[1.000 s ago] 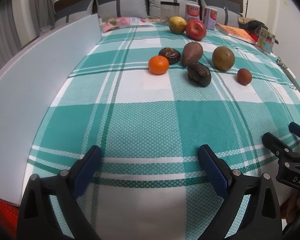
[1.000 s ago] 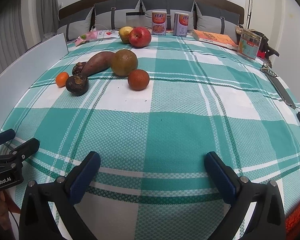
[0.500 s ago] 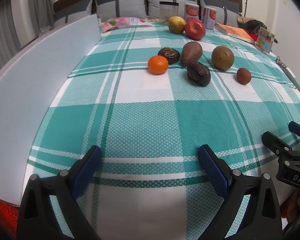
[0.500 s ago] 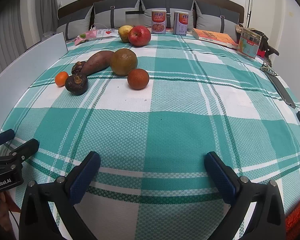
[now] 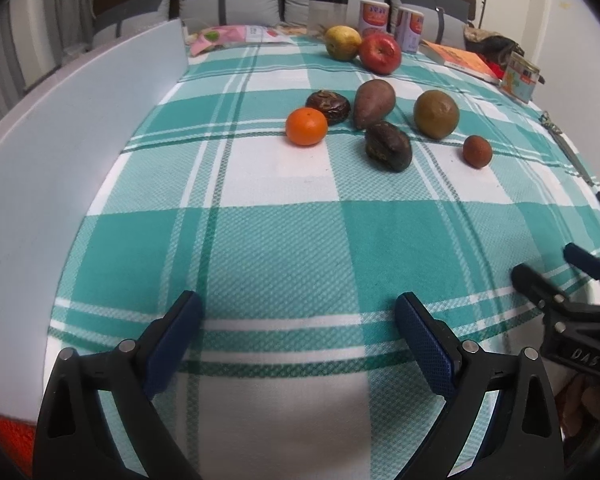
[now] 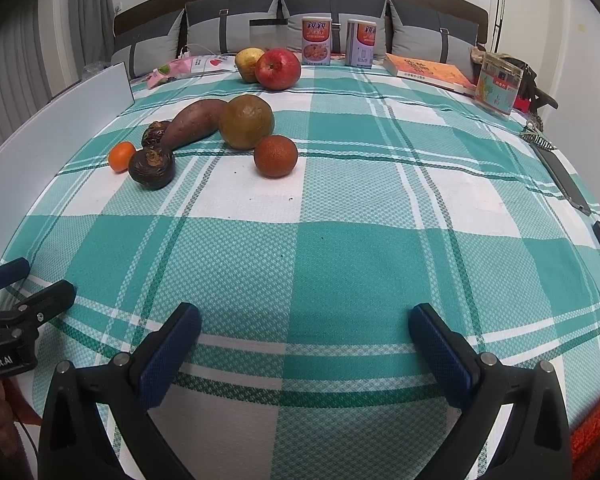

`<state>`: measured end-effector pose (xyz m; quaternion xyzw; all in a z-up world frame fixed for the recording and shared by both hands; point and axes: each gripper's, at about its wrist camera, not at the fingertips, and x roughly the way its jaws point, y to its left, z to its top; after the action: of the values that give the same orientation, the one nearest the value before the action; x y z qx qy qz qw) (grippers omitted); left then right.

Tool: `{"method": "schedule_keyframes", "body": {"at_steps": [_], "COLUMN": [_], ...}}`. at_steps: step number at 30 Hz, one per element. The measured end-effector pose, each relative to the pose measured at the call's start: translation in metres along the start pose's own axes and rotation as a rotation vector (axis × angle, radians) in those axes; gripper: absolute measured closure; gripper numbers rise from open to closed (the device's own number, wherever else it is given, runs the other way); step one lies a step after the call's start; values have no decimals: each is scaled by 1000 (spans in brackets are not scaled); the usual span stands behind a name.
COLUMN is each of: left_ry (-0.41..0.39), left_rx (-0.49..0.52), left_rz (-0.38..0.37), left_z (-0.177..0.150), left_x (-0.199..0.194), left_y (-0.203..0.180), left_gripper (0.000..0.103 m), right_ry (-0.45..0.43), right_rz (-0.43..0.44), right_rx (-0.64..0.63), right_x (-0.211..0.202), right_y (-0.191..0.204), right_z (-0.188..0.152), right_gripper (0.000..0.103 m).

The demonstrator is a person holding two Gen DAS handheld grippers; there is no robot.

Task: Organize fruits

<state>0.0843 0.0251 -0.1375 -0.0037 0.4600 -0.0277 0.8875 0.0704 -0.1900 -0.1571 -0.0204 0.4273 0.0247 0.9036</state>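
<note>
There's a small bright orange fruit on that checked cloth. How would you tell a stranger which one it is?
Start at the tall white board along the left edge of the green-and-white checked cloth. In the cluster of produce mid-cloth, the small round bright orange mandarin lies nearest that board. Its neighbours are dull brown or wrinkled and dark; it alone is glossy orange.

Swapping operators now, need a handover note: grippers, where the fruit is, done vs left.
Left gripper: open, empty, low over the near edge of the checked cloth.
Right gripper: open, empty, beside it.
Fruit: red apple and yellow pear touching at the far end. Mid-cloth cluster: sweet potato, large brown-green fruit, small orange, two dark wrinkled fruits, and a reddish-brown fruit slightly apart.
Done: nothing picked.
Left: all sorting; no bowl or tray in view, so confirm the target spot.
</note>
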Motion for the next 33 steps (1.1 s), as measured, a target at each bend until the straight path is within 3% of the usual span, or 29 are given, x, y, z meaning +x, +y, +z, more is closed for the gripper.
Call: {"method": "schedule_keyframes", "body": {"at_steps": [4,8,11,15,17,19,21,24,31,33], "left_ry": [-16,-43,-12,13,15,53,71,37,102,106], "left_rx": [-14,31,-8,32,27,6,-14,-9,4,13], "left_rz": [-91,-112,-177,-154,-134,-144,-167,-164,-289,-280], "left_z": [27,57,78,95,99,100,98,93,61,51], "left_x": [0,2,12,33,43,55,61,51,17,12], "left_y": [-1,-15,-17,-37,-41,-44,-43,-41,-9,0], "left_gripper": [6,6,6,7,14,51,64,65,65,64], "right_ry": [3,9,10,15,17,19,19,23,27,28], "right_rz": [0,2,4,4,5,6,6,8,8,7], "right_rx": [0,-5,-7,-8,-10,-11,-11,-14,-14,-12], "right_x": [0,1,1,1,1,1,1,2,2,3], "right_y": [0,0,0,0,0,0,0,0,0,0], "right_z": [0,1,1,2,2,3,3,3,4,5], "right_gripper": [0,0,0,0,0,0,0,0,0,0]}}
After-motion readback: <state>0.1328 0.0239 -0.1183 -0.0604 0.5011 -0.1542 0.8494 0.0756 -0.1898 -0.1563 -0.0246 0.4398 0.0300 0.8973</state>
